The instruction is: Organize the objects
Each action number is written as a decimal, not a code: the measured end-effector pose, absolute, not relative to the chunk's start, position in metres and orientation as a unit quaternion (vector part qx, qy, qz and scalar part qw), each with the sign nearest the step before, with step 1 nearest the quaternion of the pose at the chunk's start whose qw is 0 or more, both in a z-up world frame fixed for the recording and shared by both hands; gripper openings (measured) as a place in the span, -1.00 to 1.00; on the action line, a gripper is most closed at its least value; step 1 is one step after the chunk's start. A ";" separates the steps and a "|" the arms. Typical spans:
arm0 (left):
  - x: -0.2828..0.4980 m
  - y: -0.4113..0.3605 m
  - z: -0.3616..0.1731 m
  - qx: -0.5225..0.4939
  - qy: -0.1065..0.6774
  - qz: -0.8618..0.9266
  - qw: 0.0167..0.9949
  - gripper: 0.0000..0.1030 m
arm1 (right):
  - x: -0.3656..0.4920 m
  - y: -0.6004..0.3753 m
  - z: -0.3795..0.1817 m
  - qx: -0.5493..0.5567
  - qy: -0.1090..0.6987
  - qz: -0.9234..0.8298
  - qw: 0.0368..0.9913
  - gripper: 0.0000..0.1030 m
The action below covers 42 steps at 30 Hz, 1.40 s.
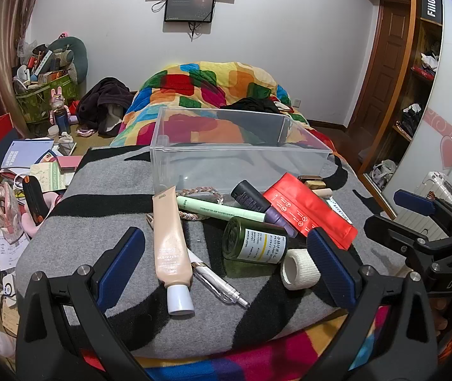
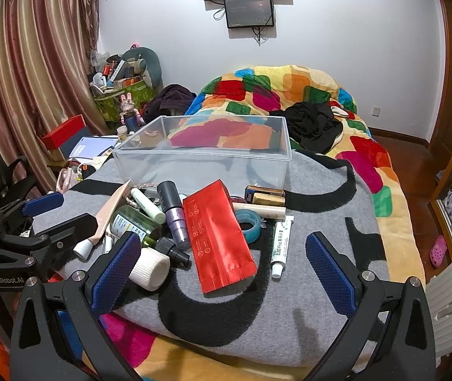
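A clear plastic bin (image 1: 238,158) (image 2: 203,162) stands empty on a grey and black blanket (image 1: 115,197). In front of it lies a pile: a beige tube (image 1: 170,241), a pale green tube (image 1: 219,211), a dark green bottle (image 1: 253,241), a purple bottle (image 1: 257,204), a red pouch (image 1: 308,211) (image 2: 218,238), a white bandage roll (image 1: 299,268) (image 2: 149,268), a pen (image 1: 219,282), a small white ointment tube (image 2: 280,247) and a blue tape roll (image 2: 249,224). My left gripper (image 1: 226,247) is open above the pile. My right gripper (image 2: 222,250) is open over the red pouch.
A colourful quilt (image 2: 289,95) with black clothes (image 2: 315,123) covers the bed behind the bin. Books, boxes and clutter (image 1: 32,165) lie on the floor to the left. A wardrobe (image 1: 416,95) stands at the right. The right gripper also shows at the right edge of the left wrist view (image 1: 416,219).
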State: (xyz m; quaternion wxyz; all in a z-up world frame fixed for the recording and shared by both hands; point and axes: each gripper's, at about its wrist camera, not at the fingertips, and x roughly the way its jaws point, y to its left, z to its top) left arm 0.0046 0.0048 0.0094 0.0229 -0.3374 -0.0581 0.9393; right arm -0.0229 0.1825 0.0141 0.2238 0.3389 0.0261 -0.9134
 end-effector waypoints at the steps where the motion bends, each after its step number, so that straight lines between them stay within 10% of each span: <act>1: 0.005 0.005 0.009 -0.337 -0.058 0.939 0.023 1.00 | -0.023 0.182 0.014 0.339 0.026 -0.913 0.224 1.00; 42: 0.008 -0.003 0.003 -0.339 -0.058 0.939 0.017 1.00 | -0.025 0.186 0.012 0.338 0.011 -0.910 0.238 0.99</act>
